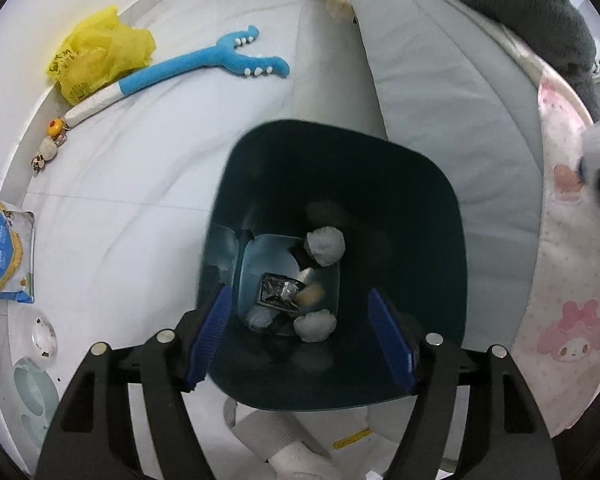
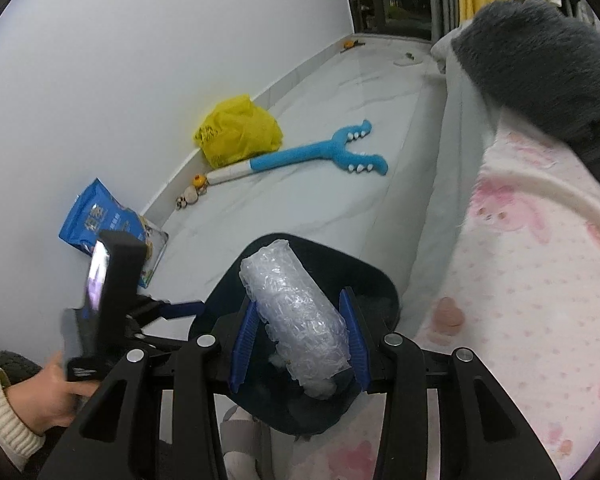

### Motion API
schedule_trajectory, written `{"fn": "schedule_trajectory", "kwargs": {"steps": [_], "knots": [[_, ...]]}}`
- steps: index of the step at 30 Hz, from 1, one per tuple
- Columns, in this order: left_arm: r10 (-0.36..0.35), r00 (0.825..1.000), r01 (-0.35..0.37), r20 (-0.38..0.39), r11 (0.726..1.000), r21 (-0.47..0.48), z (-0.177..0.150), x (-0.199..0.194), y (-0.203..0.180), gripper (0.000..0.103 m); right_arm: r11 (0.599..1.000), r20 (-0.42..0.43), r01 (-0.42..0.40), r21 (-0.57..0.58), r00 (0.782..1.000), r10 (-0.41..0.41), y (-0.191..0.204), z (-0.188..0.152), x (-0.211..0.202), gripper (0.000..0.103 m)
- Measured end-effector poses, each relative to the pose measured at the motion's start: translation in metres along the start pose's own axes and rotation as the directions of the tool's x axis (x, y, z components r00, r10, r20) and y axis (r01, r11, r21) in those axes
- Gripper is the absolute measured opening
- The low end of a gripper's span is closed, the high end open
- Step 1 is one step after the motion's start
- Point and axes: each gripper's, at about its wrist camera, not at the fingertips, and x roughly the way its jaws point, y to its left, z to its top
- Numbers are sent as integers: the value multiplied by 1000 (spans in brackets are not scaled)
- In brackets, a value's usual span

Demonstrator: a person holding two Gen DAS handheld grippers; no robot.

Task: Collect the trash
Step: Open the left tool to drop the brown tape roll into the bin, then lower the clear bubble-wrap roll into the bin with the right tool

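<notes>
A dark teal trash bin (image 1: 400, 200) stands on the white floor, seen from above in the left wrist view. Inside lie crumpled white wads (image 1: 325, 246), a foil wrapper (image 1: 276, 292) and other scraps. My left gripper (image 1: 306, 338) is open and empty, its blue pads spread over the bin's mouth. In the right wrist view my right gripper (image 2: 300, 338) is shut on a roll of bubble wrap (image 2: 296, 308) and holds it over the bin (image 2: 376, 280).
A yellow plastic bag (image 1: 100, 54), a blue plush toy (image 1: 204, 66), small toys (image 1: 50, 140) and a blue snack bag (image 1: 0, 248) lie on the floor by the wall. A bed with a pink blanket (image 1: 568, 280) is at the right.
</notes>
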Motion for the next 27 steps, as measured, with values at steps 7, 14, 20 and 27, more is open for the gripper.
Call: {"fn": "schedule_trajectory", "kwargs": {"steps": [7,14,20,27], "knots": [[-4,999,5,36,1000,-25,0,-13,18,74,1000,-96,6,-12,995,-7,8,-9,33,42],[6,997,-5,72,1000,-14,1,-29,26,74,1000,-180,20,-24,983,-24,15,-19,67,42],[3,994,-3,105,1000,-7,1,-45,36,72,1000,-243,17,-4,970,-17,18,-28,88,42],[-13,983,10,182,1000,17,5,-72,38,68,999,-280,28,-28,959,-35,28,-36,105,44]]}}
